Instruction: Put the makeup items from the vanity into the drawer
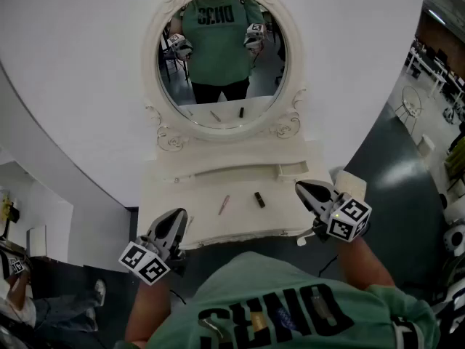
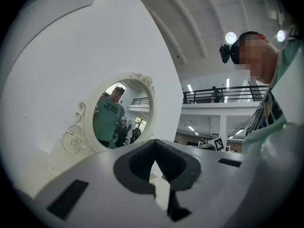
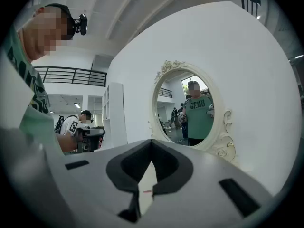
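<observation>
1. Makeup first: a slim pink stick (image 1: 224, 204) and a dark tube (image 1: 259, 199) lie near each other but apart on the vanity (image 1: 171, 195) top. Both are toward its front edge and roughly midway between the two grippers. Neither is touched.
2. The left gripper (image 1: 177, 215) hangs over the front left corner of the top, and its own view (image 2: 154, 145) shows the jaws pressed together with nothing between them.
3. The right gripper (image 1: 302, 188) sits over the front right part of the top. Its jaws are likewise closed tip to tip and empty (image 3: 152, 145).
4. Both tools point inward toward the mirror (image 1: 221, 57), flanking the two items. This reads as a ready stance that leaves either piece within reach of the nearer hand, not as a grip under way.
5. A raised ledge (image 1: 240, 169) runs along the back under the mirror. I cannot pick out the drawer; if it is in the front face, the person's torso hides it.
6. My judgement is that the task has barely begun, since both items are out and no drawer shows as open.
7. One gripper would have to open the drawer before any pickup makes sense, and its jaws must part first.
8. The stick lies flat and thin, so it will likely need a low, careful pinch across its width. The tube looks stubbier and easier to take.
</observation>
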`<control>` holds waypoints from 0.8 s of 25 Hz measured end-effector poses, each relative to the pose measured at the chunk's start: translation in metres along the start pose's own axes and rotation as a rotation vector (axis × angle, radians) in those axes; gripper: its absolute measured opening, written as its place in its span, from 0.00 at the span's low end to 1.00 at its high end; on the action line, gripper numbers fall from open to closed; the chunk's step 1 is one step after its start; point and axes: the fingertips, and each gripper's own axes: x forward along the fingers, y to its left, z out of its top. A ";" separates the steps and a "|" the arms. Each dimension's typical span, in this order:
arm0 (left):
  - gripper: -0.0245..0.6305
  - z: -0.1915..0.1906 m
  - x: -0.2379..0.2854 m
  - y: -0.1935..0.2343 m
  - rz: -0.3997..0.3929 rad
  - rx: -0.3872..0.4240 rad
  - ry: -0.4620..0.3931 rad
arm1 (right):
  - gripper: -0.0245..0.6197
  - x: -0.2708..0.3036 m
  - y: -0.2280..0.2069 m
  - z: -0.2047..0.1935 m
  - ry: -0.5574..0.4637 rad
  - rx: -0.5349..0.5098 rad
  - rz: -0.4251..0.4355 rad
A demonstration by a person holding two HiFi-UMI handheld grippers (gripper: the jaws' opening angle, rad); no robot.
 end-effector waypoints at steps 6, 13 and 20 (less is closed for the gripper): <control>0.05 -0.001 0.000 0.000 -0.002 -0.003 -0.002 | 0.05 0.001 0.001 -0.001 0.004 -0.011 0.003; 0.05 0.000 0.000 0.001 -0.005 -0.001 -0.001 | 0.05 0.001 0.001 -0.001 0.008 -0.019 -0.001; 0.05 -0.002 0.001 0.003 -0.007 -0.007 0.001 | 0.05 0.002 0.006 0.000 0.006 -0.040 0.014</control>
